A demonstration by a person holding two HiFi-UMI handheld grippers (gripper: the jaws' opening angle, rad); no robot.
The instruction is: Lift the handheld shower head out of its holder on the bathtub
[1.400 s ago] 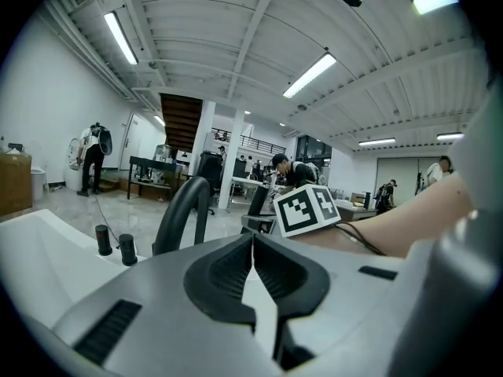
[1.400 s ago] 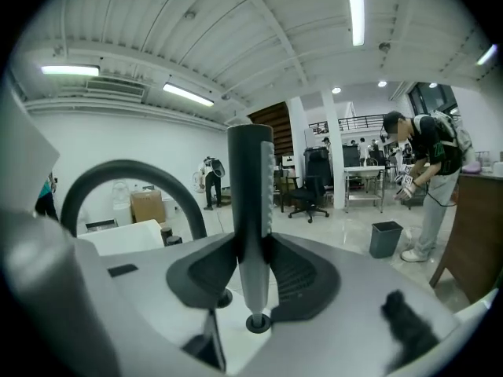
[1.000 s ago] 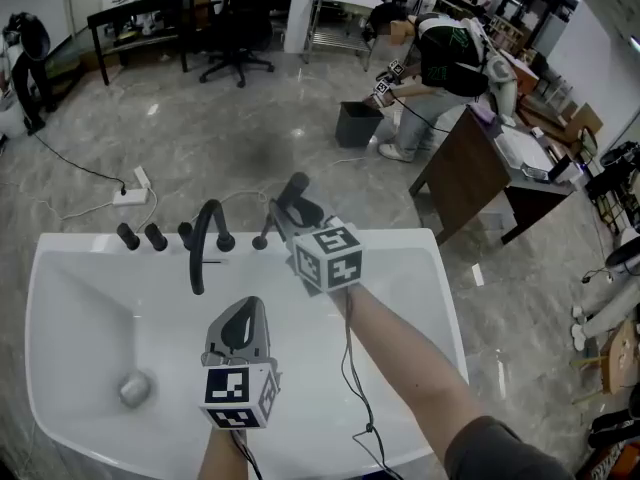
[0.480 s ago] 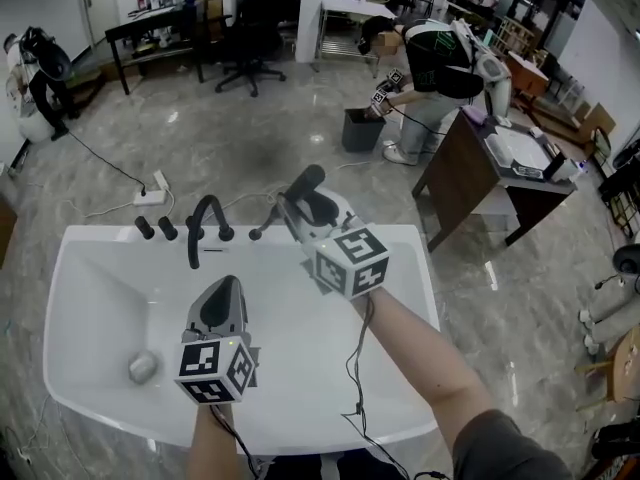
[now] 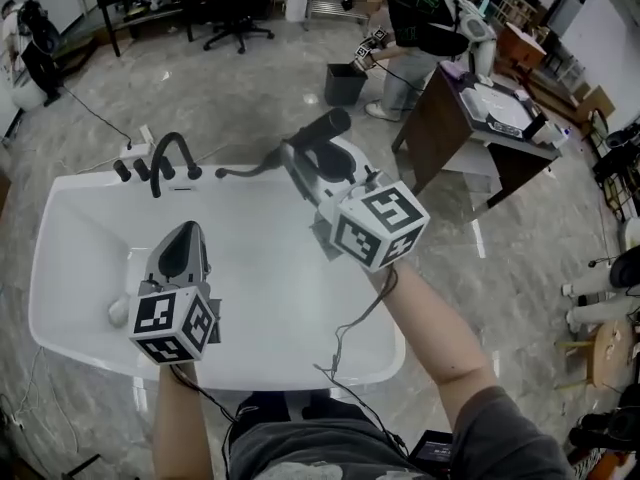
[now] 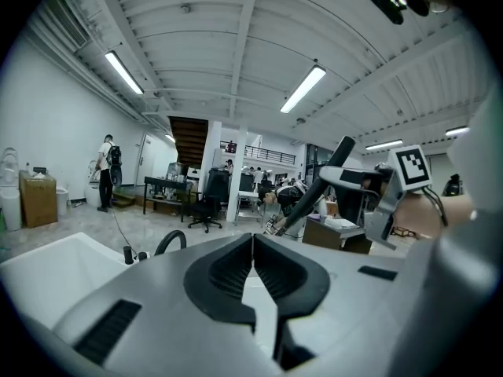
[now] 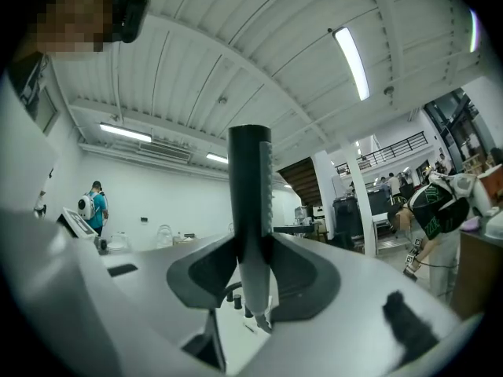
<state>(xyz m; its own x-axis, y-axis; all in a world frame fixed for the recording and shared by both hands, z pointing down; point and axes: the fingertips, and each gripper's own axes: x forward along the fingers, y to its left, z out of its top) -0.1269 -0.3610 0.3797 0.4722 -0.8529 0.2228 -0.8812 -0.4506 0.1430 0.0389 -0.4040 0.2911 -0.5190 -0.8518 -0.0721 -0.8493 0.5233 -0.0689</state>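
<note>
The black handheld shower head (image 5: 322,128) hangs in the air above the far rim of the white bathtub (image 5: 60,218), with my right gripper (image 5: 316,164) shut on its handle. Its hose (image 5: 245,168) trails left toward the rim beside the black faucet (image 5: 165,158). In the right gripper view the handle (image 7: 250,203) stands upright between the jaws of the right gripper (image 7: 253,258). My left gripper (image 5: 185,232) hovers over the tub's left half, shut and empty. The left gripper view shows the left gripper (image 6: 252,240) with its jaws touching, and the shower head (image 6: 339,154) to the right.
A round drain (image 5: 118,311) lies in the tub's near left. Beyond the tub on the marble floor are a power strip (image 5: 135,146), a black bin (image 5: 343,83), a wooden desk (image 5: 450,118) and a person bending over (image 5: 420,18).
Both grippers have risen. The right one has carried the shower head up and away from the tub rim, with the hose now trailing behind. The left gripper stays shut.
</note>
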